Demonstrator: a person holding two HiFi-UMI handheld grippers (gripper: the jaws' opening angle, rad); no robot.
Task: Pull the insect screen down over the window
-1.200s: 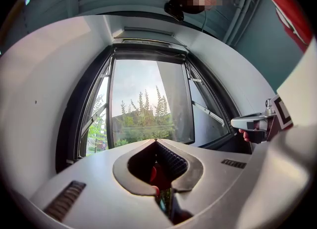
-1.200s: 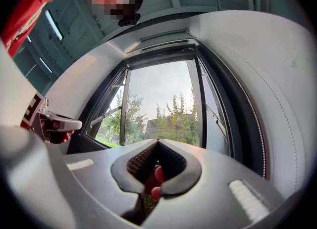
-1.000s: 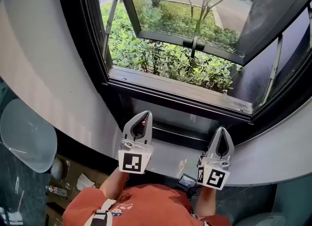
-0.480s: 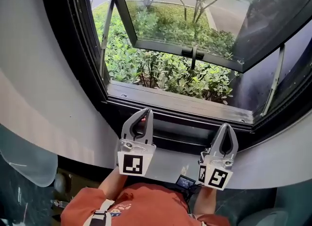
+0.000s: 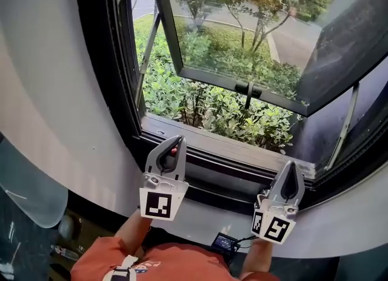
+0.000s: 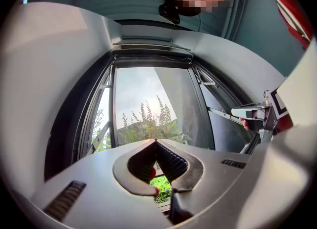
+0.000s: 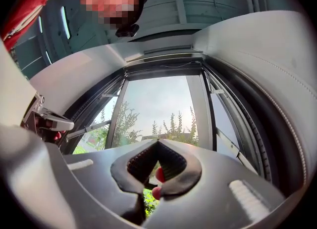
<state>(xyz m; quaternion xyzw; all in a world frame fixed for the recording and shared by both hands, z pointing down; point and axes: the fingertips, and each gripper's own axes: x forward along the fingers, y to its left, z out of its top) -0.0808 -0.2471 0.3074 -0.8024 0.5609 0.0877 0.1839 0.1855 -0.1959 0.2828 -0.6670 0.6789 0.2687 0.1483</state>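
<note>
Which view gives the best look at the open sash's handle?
The head view: the handle stands out at the middle of the sash's bottom rail, against the shrubs. Both gripper views look up through the window over their shut jaws; I cannot make out the handle there.

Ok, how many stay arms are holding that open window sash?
2: the left stay arm by the frame's left side, the right stay arm by its right side. The sash may hide others.

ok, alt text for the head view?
The left gripper and right gripper, both shut and empty, are held side by side before the dark lower frame of an open window. Its glass sash is swung outward over green shrubs, and no insect screen covers the opening.
</note>
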